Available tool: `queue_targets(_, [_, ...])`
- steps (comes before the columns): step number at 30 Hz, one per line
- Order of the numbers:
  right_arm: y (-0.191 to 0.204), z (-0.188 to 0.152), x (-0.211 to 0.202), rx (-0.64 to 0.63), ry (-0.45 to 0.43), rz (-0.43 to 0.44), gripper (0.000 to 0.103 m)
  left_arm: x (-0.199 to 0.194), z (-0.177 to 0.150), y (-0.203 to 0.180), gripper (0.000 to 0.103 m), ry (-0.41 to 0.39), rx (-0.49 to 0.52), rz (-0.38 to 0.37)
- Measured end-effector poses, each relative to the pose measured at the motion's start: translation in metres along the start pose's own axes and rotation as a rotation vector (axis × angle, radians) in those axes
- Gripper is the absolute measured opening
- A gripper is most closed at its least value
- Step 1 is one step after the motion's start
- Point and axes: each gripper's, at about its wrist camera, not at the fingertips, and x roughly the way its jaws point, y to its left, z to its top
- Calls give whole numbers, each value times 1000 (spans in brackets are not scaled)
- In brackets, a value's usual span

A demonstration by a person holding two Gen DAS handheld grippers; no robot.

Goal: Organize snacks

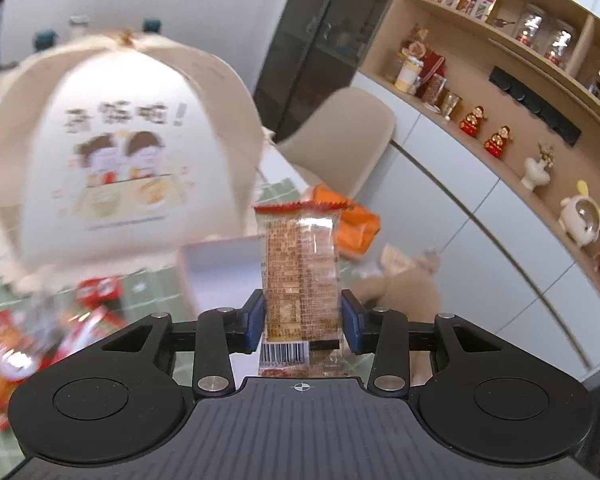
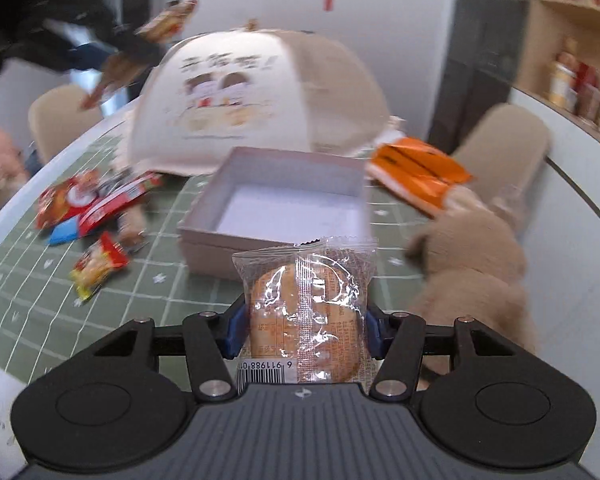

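Note:
In the left wrist view my left gripper (image 1: 302, 320) is shut on a long clear wafer packet (image 1: 300, 264) with a red crimped top, held upright between the blue pads. In the right wrist view my right gripper (image 2: 304, 332) is shut on a clear biscuit packet (image 2: 308, 304) holding a round biscuit, barcode end toward the camera. An open pale box (image 2: 212, 252) with a bare white floor sits on the table just beyond the biscuit. The same box (image 1: 204, 272) lies below and left of the wafer packet. At the upper left of the right wrist view the wafer packet (image 2: 168, 20) shows blurred in the air.
A domed fabric food cover (image 2: 260, 92) stands behind the box. Loose red and yellow snack packets (image 2: 92, 204) lie left of it on the green checked cloth (image 2: 28, 280). An orange packet (image 2: 416, 172) and a brown plush toy (image 2: 472, 272) sit to the right. Wall shelves (image 1: 500, 120) hold jars and figurines.

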Motion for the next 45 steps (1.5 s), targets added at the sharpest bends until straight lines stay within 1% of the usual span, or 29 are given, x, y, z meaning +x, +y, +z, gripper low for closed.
queue_targets(1, [-2,-1,-2,11,-8,-3,55,21,8,-1,47,21,22,7])
queue_targets(2, [-4,-1,-4,19,-14,-6,55,44,10,-2,46,50,50,46])
queue_targets(3, [-6,-2,-6,23,-19,-11,55,64,9,2,43,69,50,92])
queue_targets(4, [-7,-1,-6,24,-23,-15,55,78,5,6,43,61,23,113])
queue_targets(6, [-6,-4,-6,27,-27,-14,55,84,-8,17,43,9,-67,36])
queue_targets(7, [-7,-7,-6,32,-21,-11,55,84,-17,23,43,-24,-110,20])
queue_targets(9, [-9,-9,0,45,2,-7,55,77,-29,30,43,-62,-123,62])
queue_targets(11, [-7,-6,6,48,7,-11,55,59,-45,39,43,-99,-139,112])
queue_targets(13, [-8,4,7,47,-19,-3,55,38,-68,49,43,-119,-206,119])
queue_targets(15, [-8,24,13,49,-49,19,55,20,-94,57,43,-131,-268,118])
queue_targets(17, [-5,54,28,36,-74,40,55,11,-119,65,43,-120,-321,135])
queue_targets(19, [2,87,51,21,-87,43,55,6,-140,73,43,-101,-371,158])
queue_targets(20, [4,102,62,24,-95,53,57,6,-151,78,43,-87,-392,174])
queue_targets(21, [6,116,74,27,-98,67,61,5,-159,84,43,-69,-405,194])
queue_targets(23, [9,136,93,27,-84,51,61,0,-170,95,43,-44,-402,245])
queue_targets(25, [12,143,100,23,-90,17,61,-8,-176,108,43,-38,-395,301])
queue_targets(26, [14,142,101,18,-92,14,61,-12,-177,116,43,-39,-398,321])
queue_targets(28, [20,133,103,16,-82,36,63,-17,-174,131,43,-45,-405,340])
queue_targets(30, [31,121,106,10,-50,64,63,-17,-160,141,43,-44,-392,335])
queue_targets(32, [48,105,108,-21,-19,82,63,-14,-136,148,43,-55,-336,332])
queue_targets(34, [65,90,105,-48,-4,93,63,-9,-106,151,43,-77,-256,336])
queue_targets(35, [73,85,103,-54,2,101,63,-1,-88,155,43,-76,-217,327])
queue_targets(37, [90,73,99,-52,25,120,63,19,-56,165,43,-40,-167,325])
queue_targets(40, [109,59,93,-20,70,142,63,62,-18,178,43,3,-95,356])
queue_targets(43, [125,45,90,-4,119,131,63,114,1,191,43,70,-35,370])
queue_targets(45, [133,38,89,-21,147,110,63,143,2,198,33,140,25,386])
